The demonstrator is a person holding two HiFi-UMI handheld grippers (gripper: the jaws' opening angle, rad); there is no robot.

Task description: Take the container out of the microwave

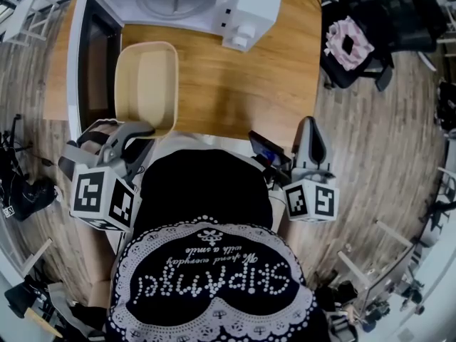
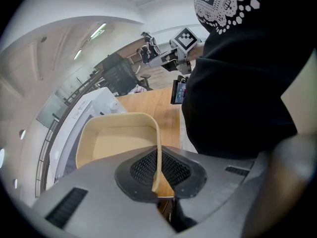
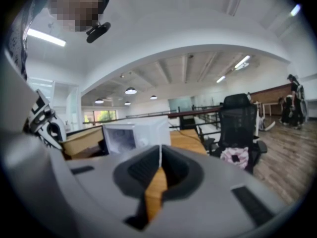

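Left gripper clamped on container rim

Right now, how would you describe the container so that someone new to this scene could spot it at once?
On the wooden table, just in front of the white microwave and beside its open door, is the container. It is a cream, open-topped tub with rounded corners, the only such thing there, and the left gripper is shut on its near rim.
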